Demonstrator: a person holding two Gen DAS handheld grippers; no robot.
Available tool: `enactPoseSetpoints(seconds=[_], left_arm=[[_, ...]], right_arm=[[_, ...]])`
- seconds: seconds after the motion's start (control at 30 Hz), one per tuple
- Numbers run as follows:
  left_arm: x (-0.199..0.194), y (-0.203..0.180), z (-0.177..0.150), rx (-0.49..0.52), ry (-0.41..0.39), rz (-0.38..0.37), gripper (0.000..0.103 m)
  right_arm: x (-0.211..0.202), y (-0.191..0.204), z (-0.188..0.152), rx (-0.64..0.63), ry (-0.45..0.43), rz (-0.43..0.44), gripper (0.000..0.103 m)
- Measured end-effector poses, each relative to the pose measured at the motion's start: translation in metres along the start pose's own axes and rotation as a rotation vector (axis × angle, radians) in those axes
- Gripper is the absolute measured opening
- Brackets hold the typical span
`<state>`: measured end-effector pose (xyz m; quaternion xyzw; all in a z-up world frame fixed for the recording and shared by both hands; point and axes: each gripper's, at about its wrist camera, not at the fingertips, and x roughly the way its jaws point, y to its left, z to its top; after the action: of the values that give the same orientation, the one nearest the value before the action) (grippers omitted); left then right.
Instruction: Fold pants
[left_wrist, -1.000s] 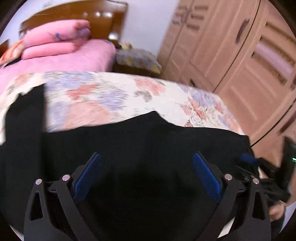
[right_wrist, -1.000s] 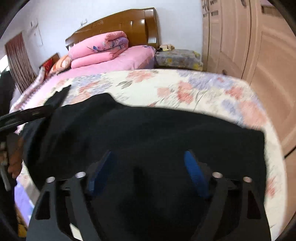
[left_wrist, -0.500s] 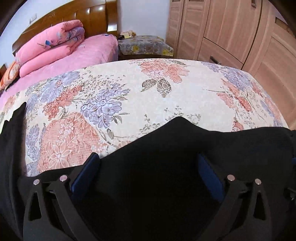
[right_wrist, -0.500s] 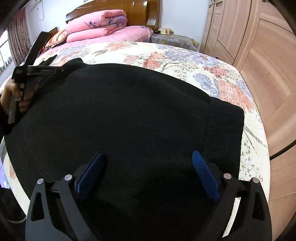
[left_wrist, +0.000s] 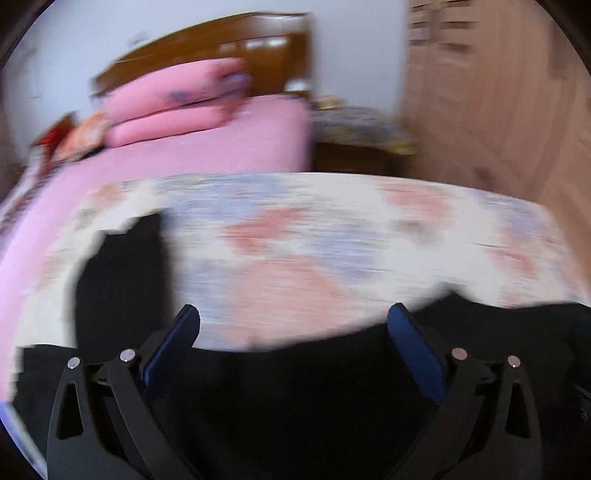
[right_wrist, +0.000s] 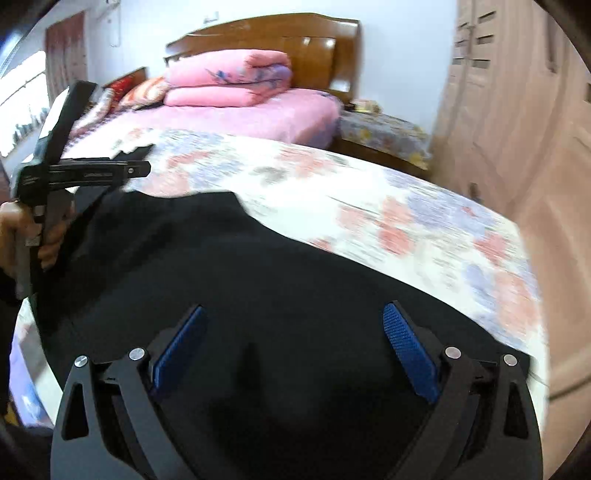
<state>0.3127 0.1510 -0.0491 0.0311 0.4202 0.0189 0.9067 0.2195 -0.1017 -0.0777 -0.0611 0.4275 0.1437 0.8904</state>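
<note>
Bed (right_wrist: 424, 236): fills the middle of both views, running from the near edge to the far wall.
Floral cover (left_wrist: 314, 240): white with pink and lilac flowers, spread over the near part of the bed.
Black pants (right_wrist: 240, 295): lie on the floral cover along its near edge; one strip reaches farther up on the left.
Pink sheet (right_wrist: 240, 118): covers the far part.
Folded pink quilt (right_wrist: 229, 77): sits on the pink sheet, by the wooden headboard (right_wrist: 295, 40).
</note>
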Motion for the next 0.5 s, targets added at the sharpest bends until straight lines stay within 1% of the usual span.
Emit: enactPoseSetpoints(seconds=[0.03, 0.1, 0.13, 0.17, 0.2, 0.23, 0.27, 0.3, 0.33, 0.37, 0.4, 0.43, 0.5], left_arm=[[0.013, 0.022, 0.008, -0.026, 0.048, 0.066, 0.101], [0.031, 0.047, 0.019, -0.047, 0.108, 0.105, 0.101], [0.04, 0.057, 0.022, -0.036, 0.15, 0.135, 0.101], [0.055, 0.064, 0.025, 0.001, 0.212, 0.174, 0.1], [0.066, 0.066, 0.026, 0.027, 0.25, 0.183, 0.096], [0.074, 0.07, 0.025, 0.046, 0.284, 0.177, 0.087], [0.085, 0.074, 0.022, 0.062, 0.328, 0.17, 0.081], [0.089, 0.077, 0.017, 0.07, 0.345, 0.155, 0.07], [0.083, 0.084, 0.015, 0.058, 0.325, 0.113, 0.03], [0.079, 0.091, 0.014, 0.044, 0.326, 0.117, 0.014], [0.069, 0.1, 0.012, 0.011, 0.286, 0.106, 0.009], [0.053, 0.112, 0.012, -0.04, 0.224, 0.082, 0.008], [0.008, 0.149, 0.002, -0.16, 0.086, 0.063, 0.008]], right_arm=[[0.01, 0.008, 0.005, -0.002, 0.011, 0.037, 0.092], [0.024, 0.027, 0.011, -0.025, 0.031, 0.081, 0.092], [0.029, 0.038, 0.011, -0.034, 0.038, 0.09, 0.092], [0.034, 0.047, 0.013, -0.044, 0.048, 0.106, 0.092], [0.036, 0.052, 0.014, -0.05, 0.054, 0.119, 0.092], [0.037, 0.06, 0.013, -0.054, 0.056, 0.126, 0.092], [0.038, 0.063, 0.014, -0.058, 0.059, 0.133, 0.092], [0.038, 0.066, 0.015, -0.061, 0.063, 0.136, 0.092], [0.037, 0.073, 0.015, -0.062, 0.064, 0.135, 0.092], [0.037, 0.074, 0.015, -0.061, 0.062, 0.134, 0.092], [0.035, 0.074, 0.017, -0.056, 0.057, 0.134, 0.092], [0.034, 0.073, 0.018, -0.051, 0.052, 0.137, 0.092], [0.03, 0.073, 0.02, -0.045, 0.04, 0.149, 0.092]])
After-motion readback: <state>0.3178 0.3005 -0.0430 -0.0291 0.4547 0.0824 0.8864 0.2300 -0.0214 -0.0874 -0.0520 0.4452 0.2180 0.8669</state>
